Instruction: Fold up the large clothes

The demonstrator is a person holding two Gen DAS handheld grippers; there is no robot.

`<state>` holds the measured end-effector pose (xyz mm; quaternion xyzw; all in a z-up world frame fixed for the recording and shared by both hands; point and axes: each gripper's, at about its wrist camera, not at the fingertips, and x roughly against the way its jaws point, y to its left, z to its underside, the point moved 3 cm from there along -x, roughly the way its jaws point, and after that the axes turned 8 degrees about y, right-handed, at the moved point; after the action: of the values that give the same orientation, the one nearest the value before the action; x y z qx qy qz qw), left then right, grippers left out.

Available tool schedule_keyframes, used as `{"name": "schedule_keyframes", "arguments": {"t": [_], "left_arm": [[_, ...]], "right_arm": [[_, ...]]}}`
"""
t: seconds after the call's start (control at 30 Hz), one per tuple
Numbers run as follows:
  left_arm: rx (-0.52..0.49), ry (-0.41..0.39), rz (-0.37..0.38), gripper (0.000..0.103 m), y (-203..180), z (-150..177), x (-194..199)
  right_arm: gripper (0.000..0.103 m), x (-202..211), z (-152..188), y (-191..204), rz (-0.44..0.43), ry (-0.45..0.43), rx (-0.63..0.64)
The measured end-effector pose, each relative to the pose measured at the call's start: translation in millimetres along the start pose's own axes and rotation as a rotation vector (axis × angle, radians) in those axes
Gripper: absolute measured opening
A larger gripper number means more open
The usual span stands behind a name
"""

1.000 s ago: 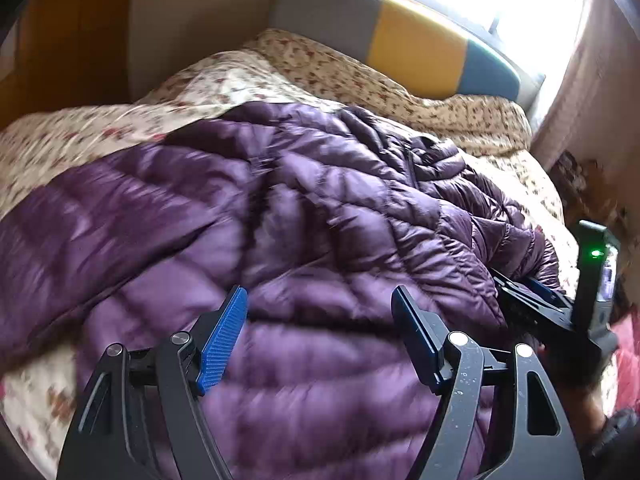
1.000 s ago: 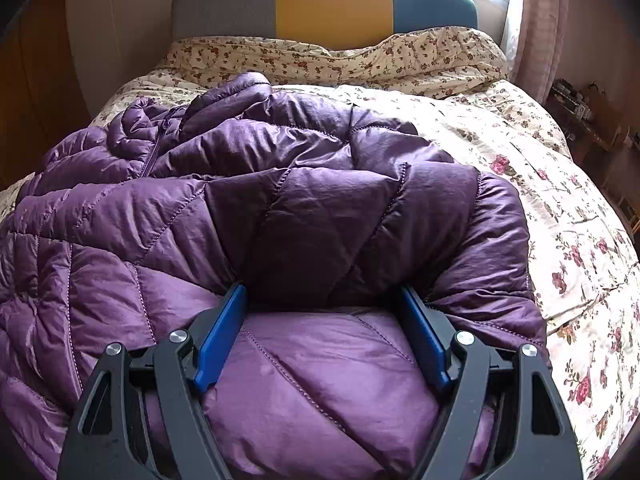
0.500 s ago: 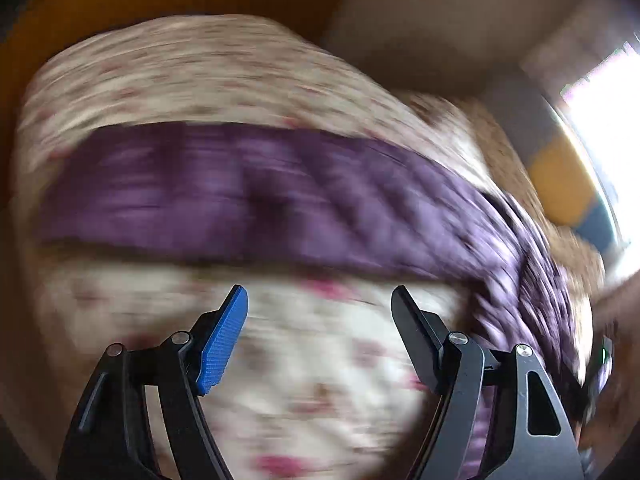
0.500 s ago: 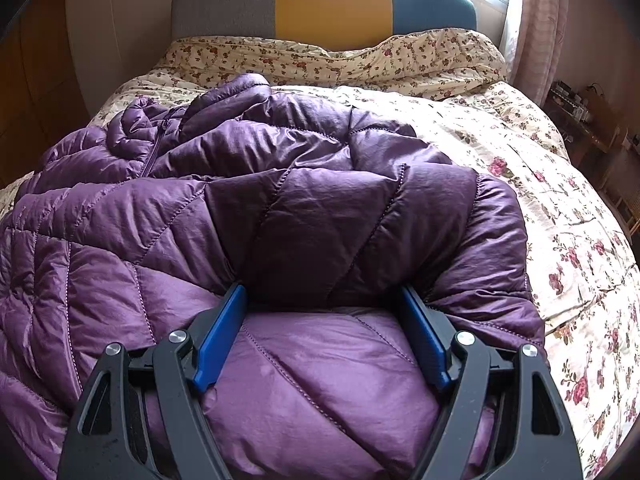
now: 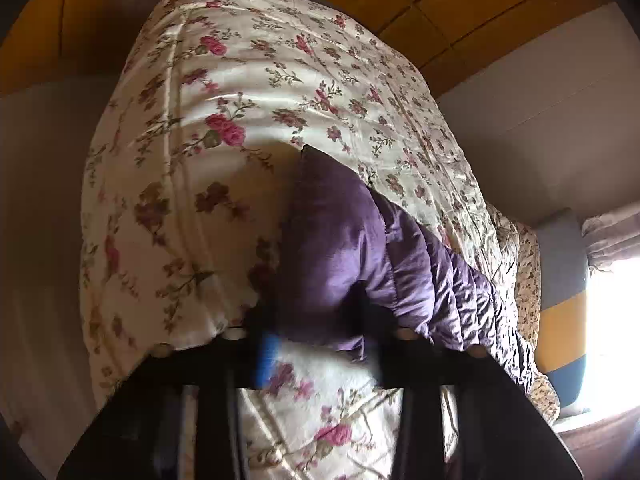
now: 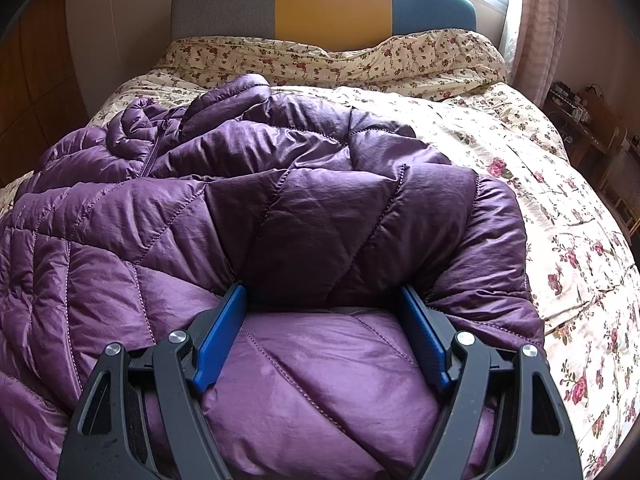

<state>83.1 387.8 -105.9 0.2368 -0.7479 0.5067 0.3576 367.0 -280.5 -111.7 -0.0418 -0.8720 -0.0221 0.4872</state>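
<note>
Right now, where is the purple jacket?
The purple puffer jacket lies on the floral bedspread, left of centre in the right wrist view, under the right gripper.

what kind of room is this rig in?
A bedroom, almost certainly: a bed with a floral quilt, a padded grey, yellow and teal headboard, and a curtained window. A purple puffer jacket lies on the quilt.
</note>
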Motion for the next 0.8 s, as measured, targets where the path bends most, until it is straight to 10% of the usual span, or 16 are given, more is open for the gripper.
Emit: {"name": "schedule_keyframes", "arguments": {"t": [0.4, 0.8], "left_arm": [[-0.425, -0.064, 0.027, 0.014, -141.5, 26.1, -13.1], [-0.757, 0.175, 0.267, 0.011, -303.4, 156.5, -78.4]], "right_arm": [[0.077, -0.1, 0.3, 0.1, 0.000, -0.001, 0.000], [0.077, 0.3, 0.1, -0.4, -0.004, -0.002, -0.002]]}}
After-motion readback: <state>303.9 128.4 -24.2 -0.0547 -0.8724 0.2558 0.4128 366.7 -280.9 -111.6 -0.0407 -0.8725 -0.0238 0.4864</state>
